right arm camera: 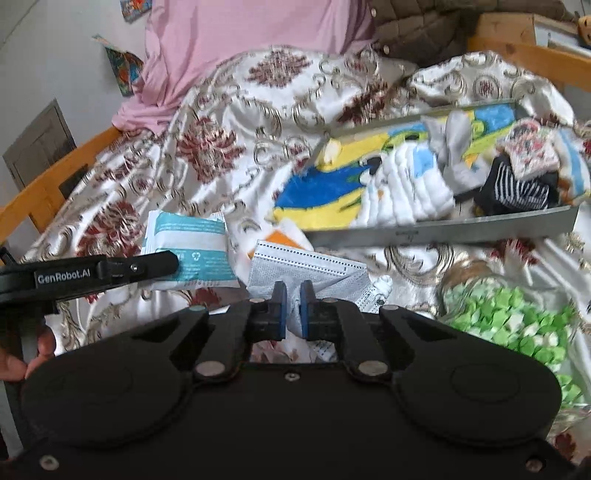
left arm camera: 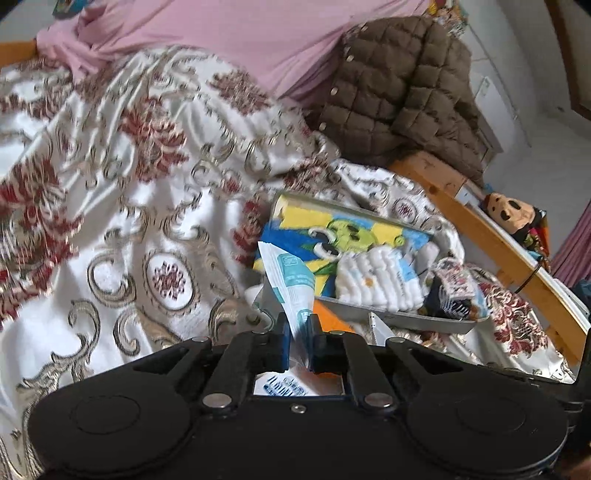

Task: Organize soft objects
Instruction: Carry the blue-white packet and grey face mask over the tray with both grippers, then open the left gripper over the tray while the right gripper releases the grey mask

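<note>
My left gripper is shut on a white and teal wet-wipe packet, held just in front of the grey tray. The packet and the left gripper also show in the right wrist view. My right gripper is shut on a grey face mask lying on the bedspread below the tray. The tray holds a blue and yellow cartoon towel, a white fluffy cloth, grey socks, a striped black sock and a floral cloth.
A patterned white, red and gold bedspread covers the bed. A pink sheet and brown quilted jacket lie at the back. A jar of green paper stars lies at right. A wooden bed rail carries a plush toy.
</note>
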